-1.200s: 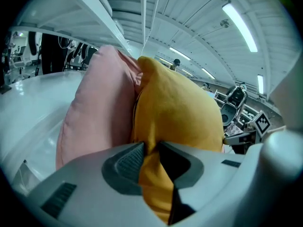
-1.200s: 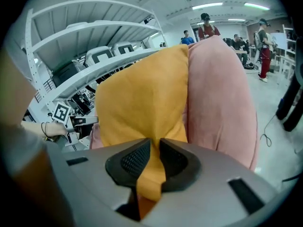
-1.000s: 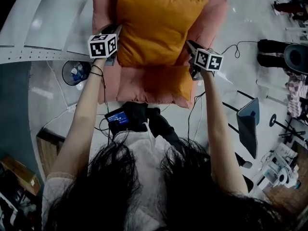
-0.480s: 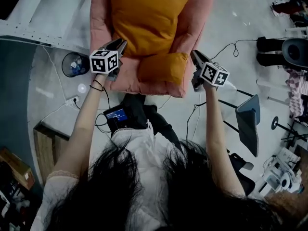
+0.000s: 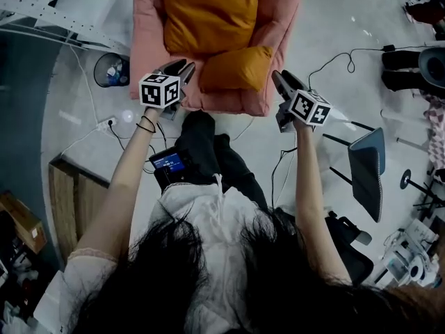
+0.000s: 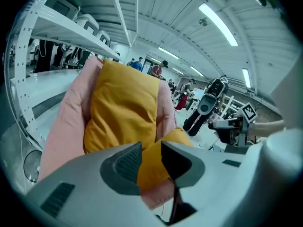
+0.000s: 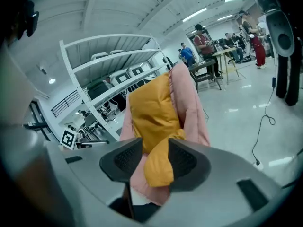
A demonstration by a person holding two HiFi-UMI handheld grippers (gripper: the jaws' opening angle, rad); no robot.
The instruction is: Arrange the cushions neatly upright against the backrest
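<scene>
Head view has my left claw (image 5: 182, 67) and right claw (image 5: 278, 78) hanging just off the front edge of the pink armchair (image 5: 147, 40), one to each side. Both have their jaws parted with nothing between them, and both have just been opening, the right far more. I judge they can stay empty because the large orange cushion (image 5: 208, 12) already stands upright against the backrest on its own. The small orange cushion (image 5: 235, 69) lies slumped on the seat in front, touching it, so that one probably comes next.
</scene>
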